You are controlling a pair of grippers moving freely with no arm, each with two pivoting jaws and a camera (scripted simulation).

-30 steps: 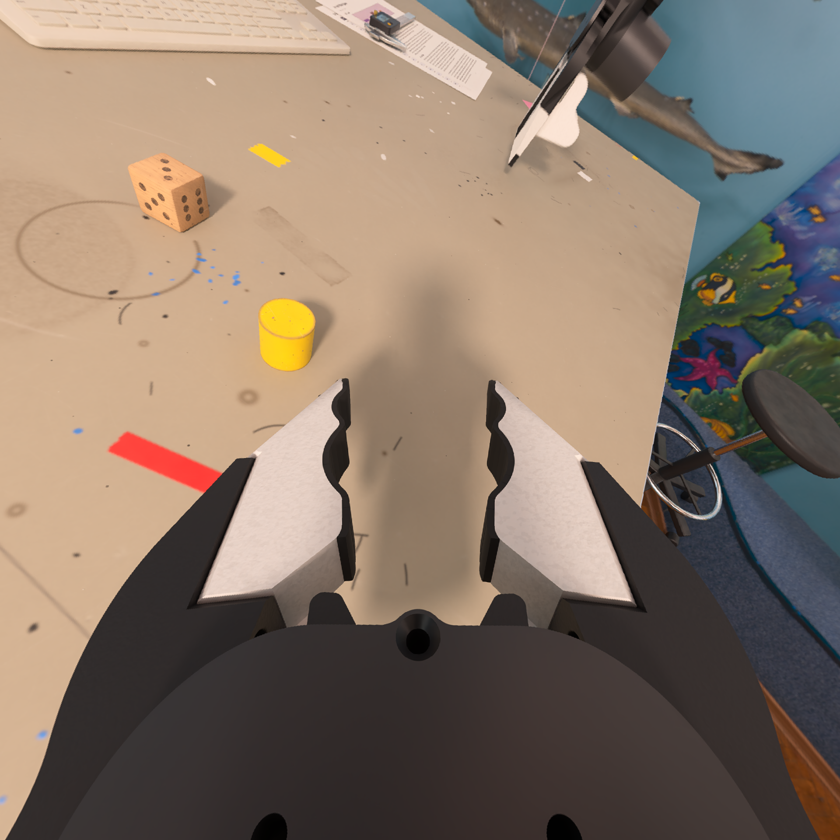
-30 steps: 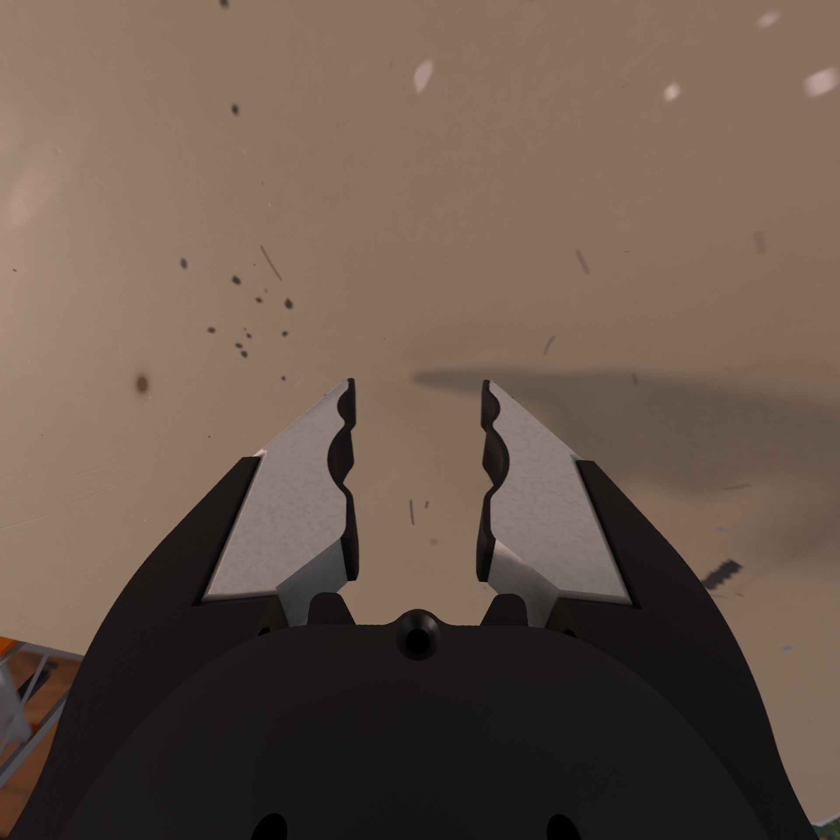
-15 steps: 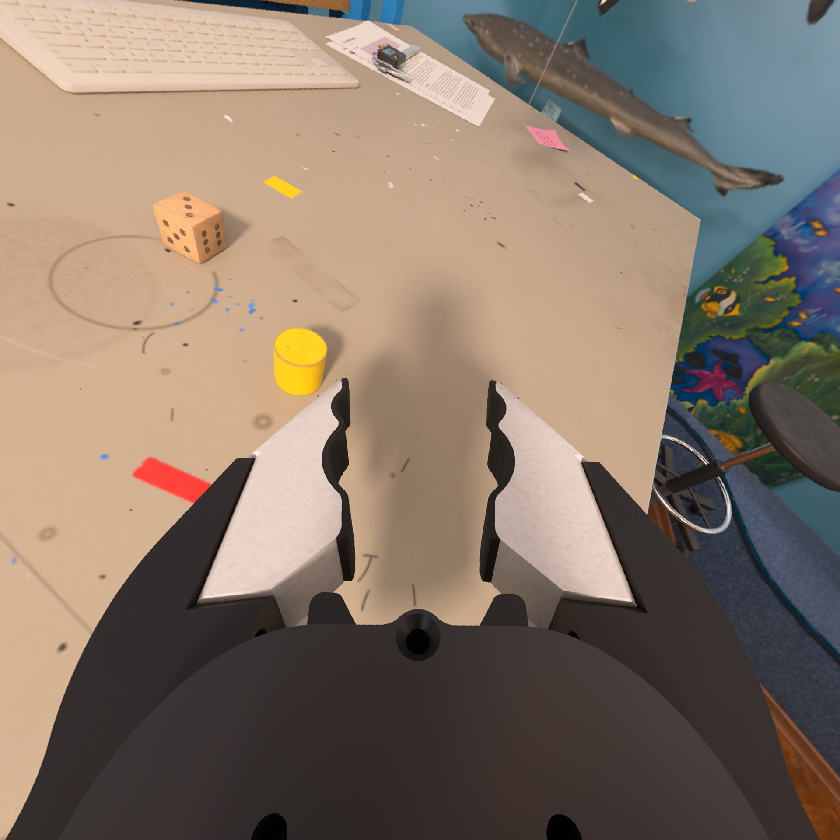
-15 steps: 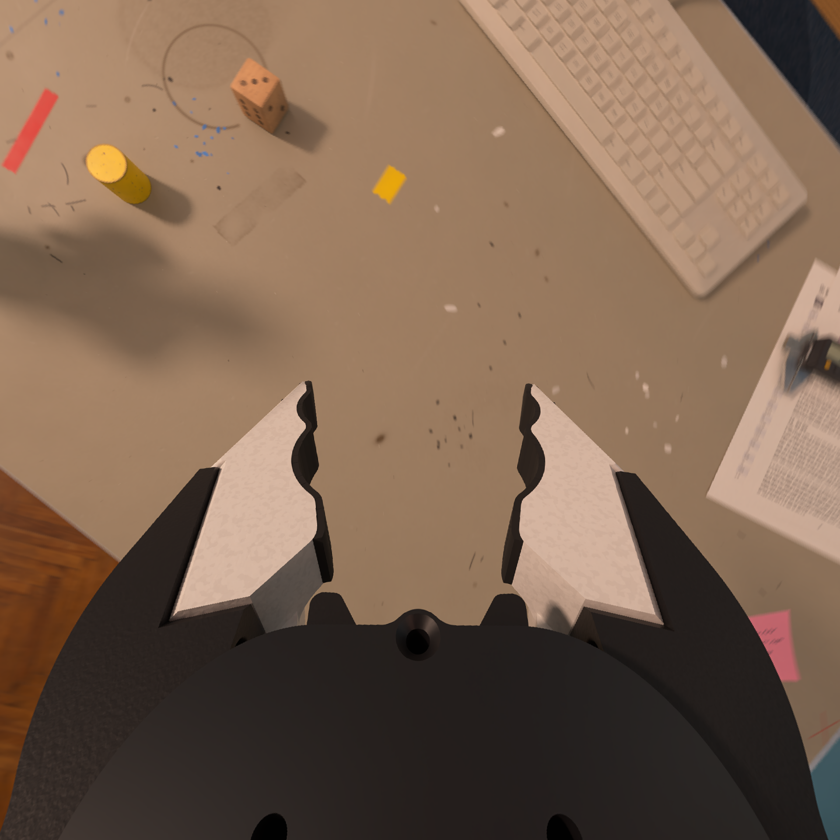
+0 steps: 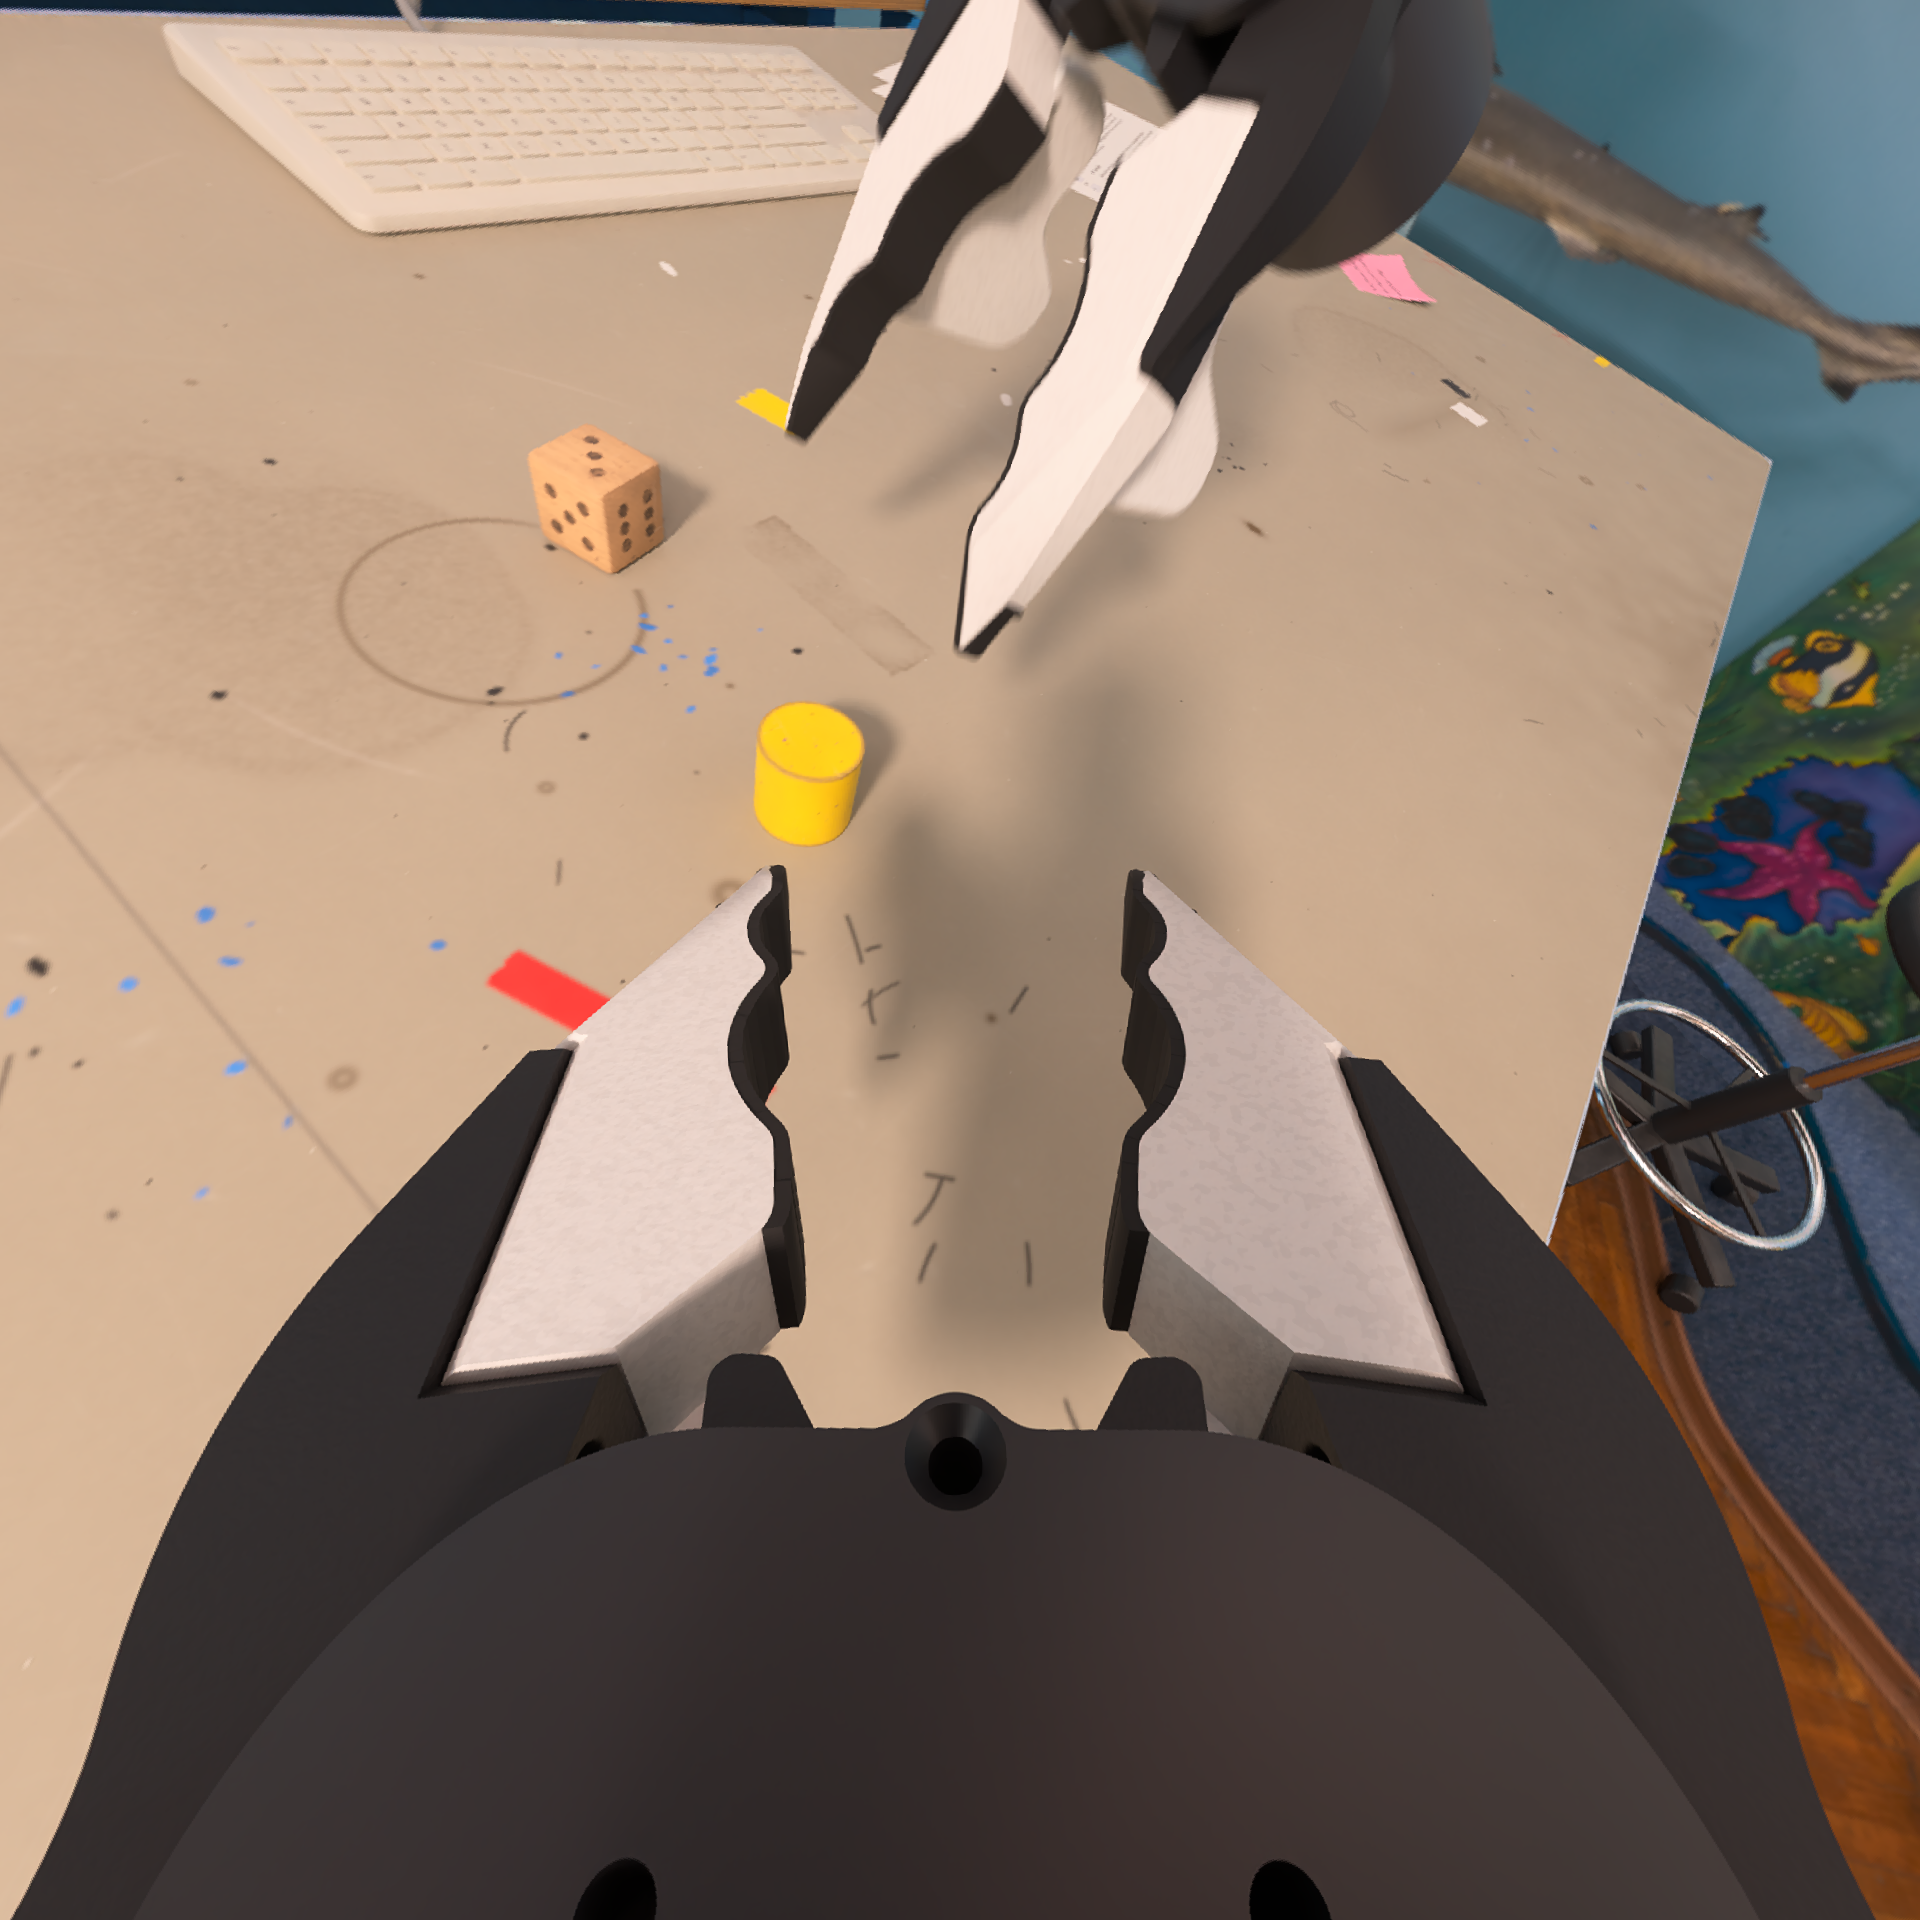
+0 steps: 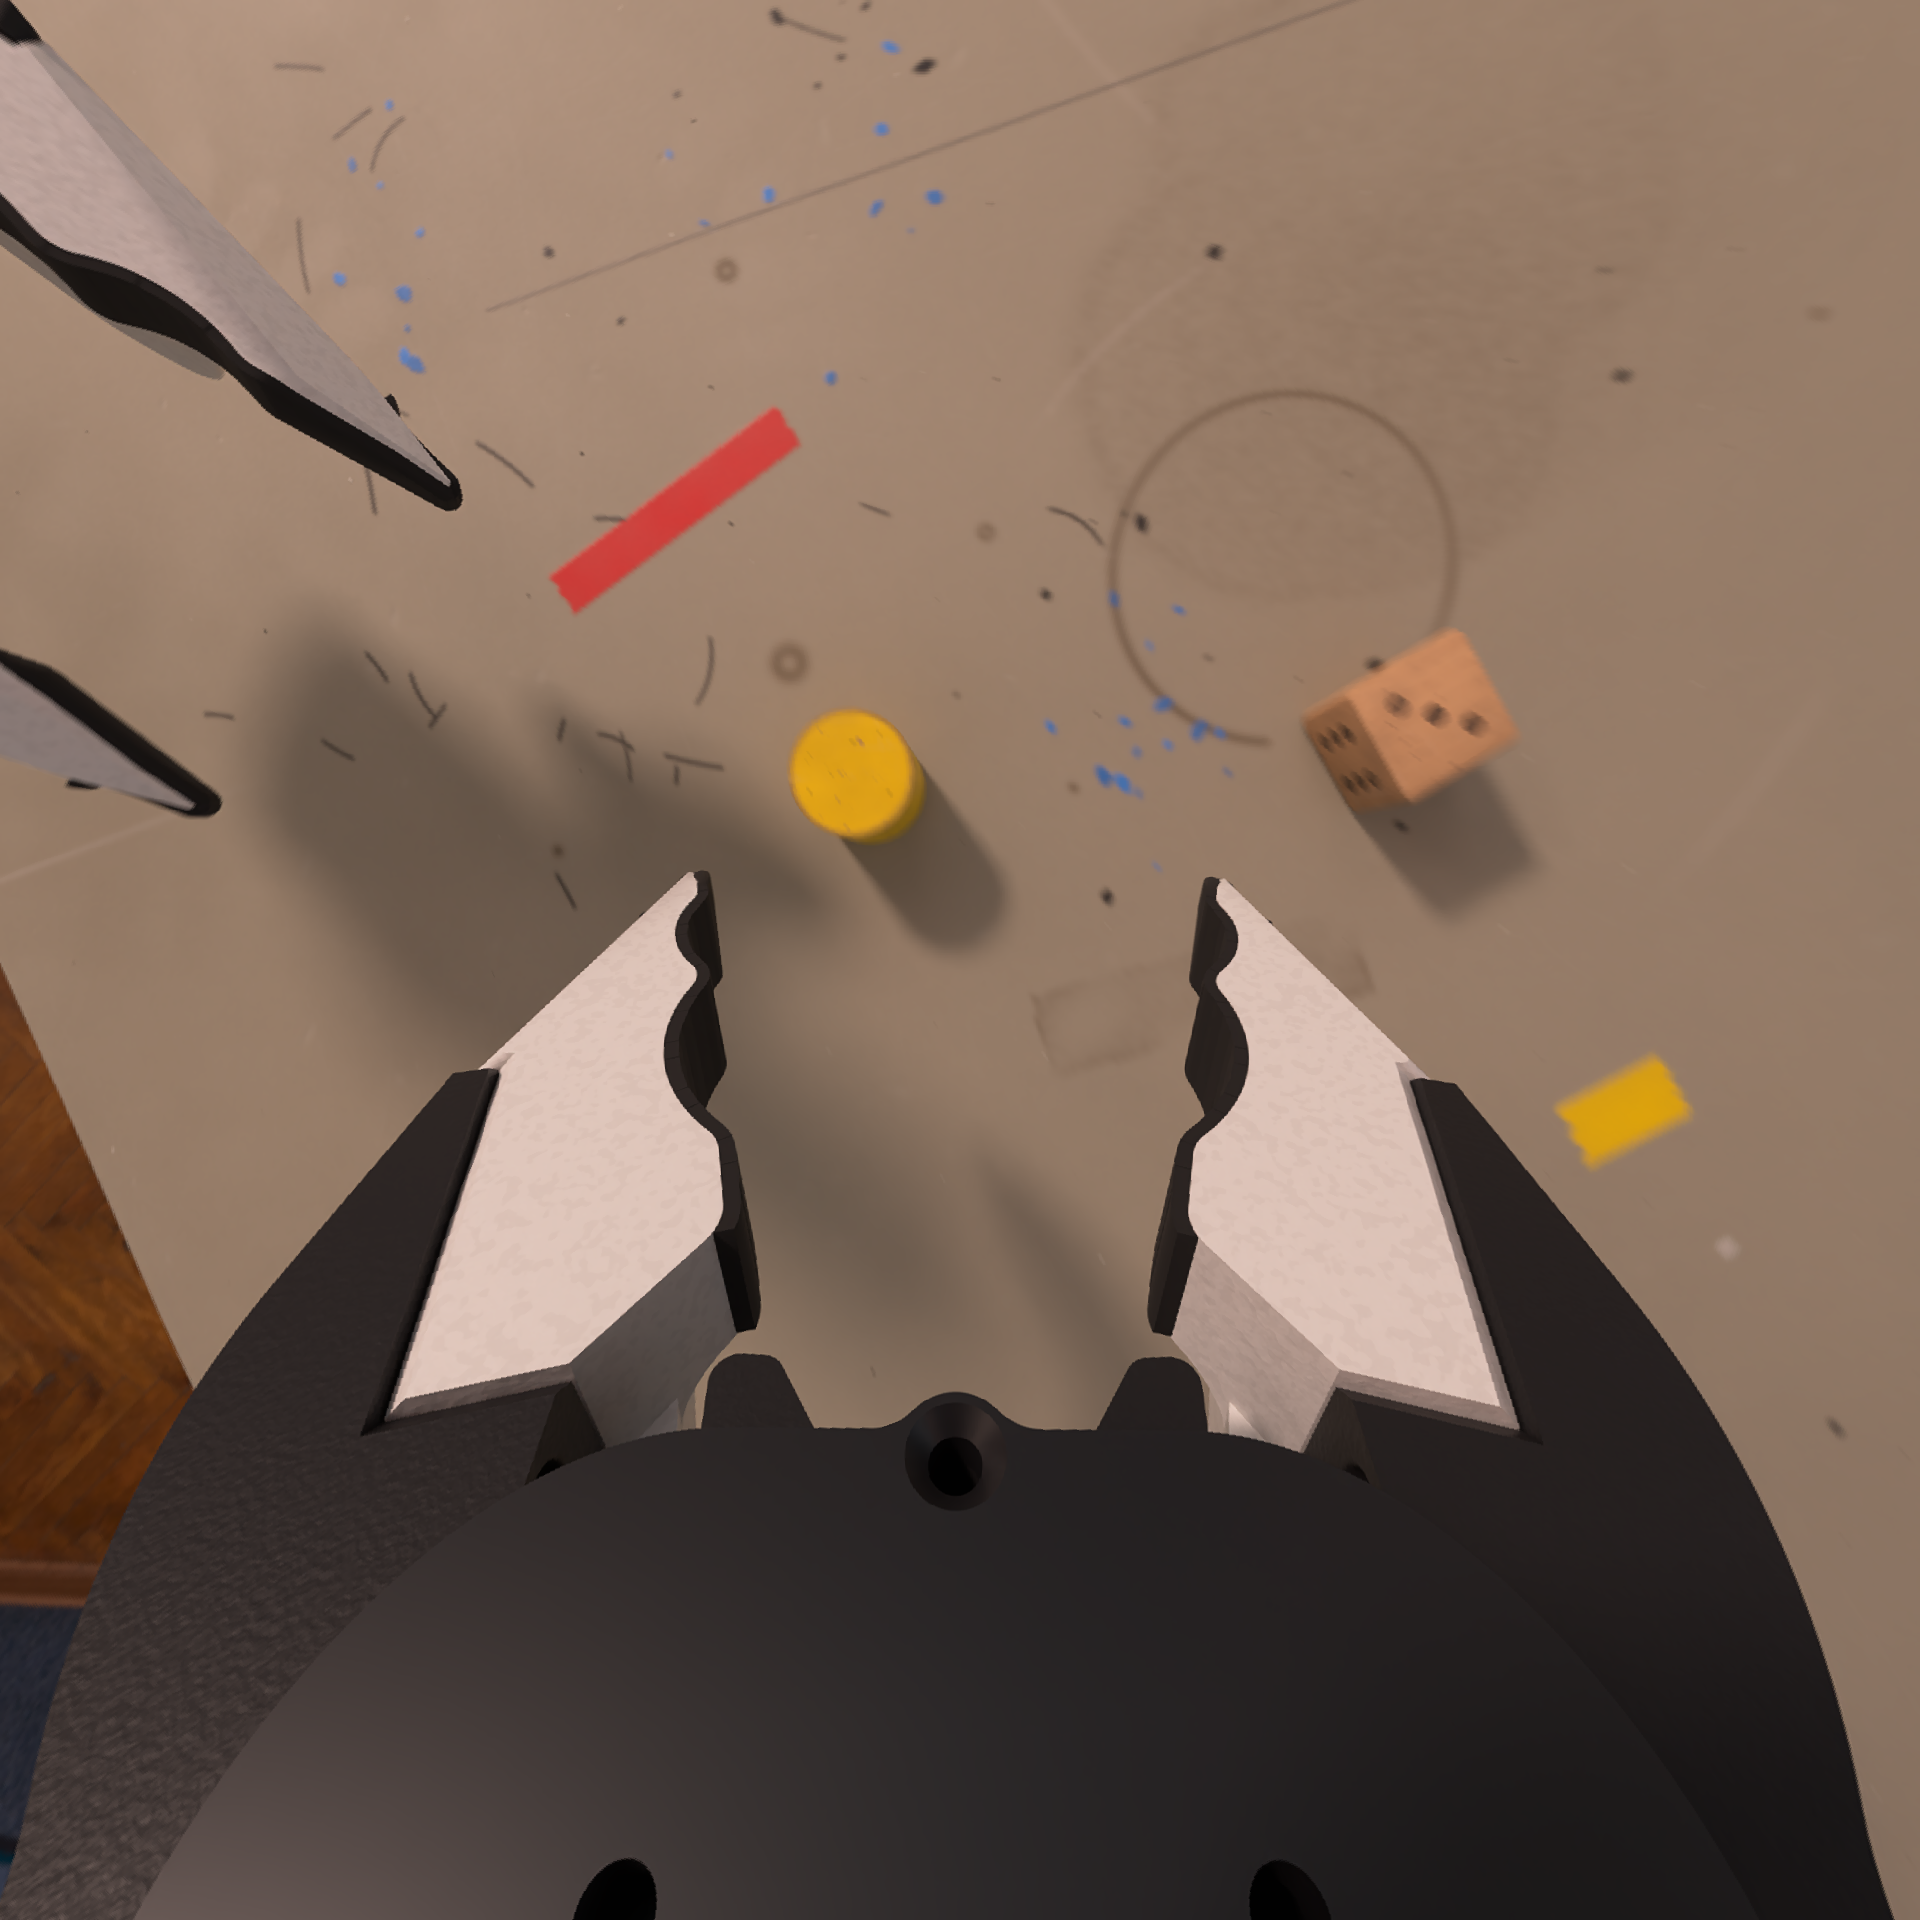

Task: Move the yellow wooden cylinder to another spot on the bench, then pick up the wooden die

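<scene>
The yellow wooden cylinder [image 5: 808, 774] stands upright on the tan bench [image 5: 1351, 727], just ahead and left of my open, empty left gripper [image 5: 954, 883]. The wooden die [image 5: 597, 499] sits farther back to the left, beside a drawn circle. My right gripper [image 5: 883, 530] hovers open above the bench beyond the cylinder, fingers pointing down towards it. In the right wrist view the cylinder [image 6: 857, 774] lies just ahead of my open right gripper [image 6: 954, 888], the die [image 6: 1408, 719] is to the right, and the left gripper's fingers [image 6: 312, 416] show at the upper left.
A white keyboard [image 5: 540, 114] lies at the bench's back. Red tape [image 5: 545, 987], yellow tape [image 5: 762, 405] and a pink note [image 5: 1382, 278] lie flat on the bench. The bench edge [image 5: 1662, 831] runs down the right, with a stool [image 5: 1714, 1122] and floor beyond.
My right gripper has swung from near the keyboard to hover above the cylinder and now faces it. My left gripper has drawn back a little. Cylinder and die have not moved.
</scene>
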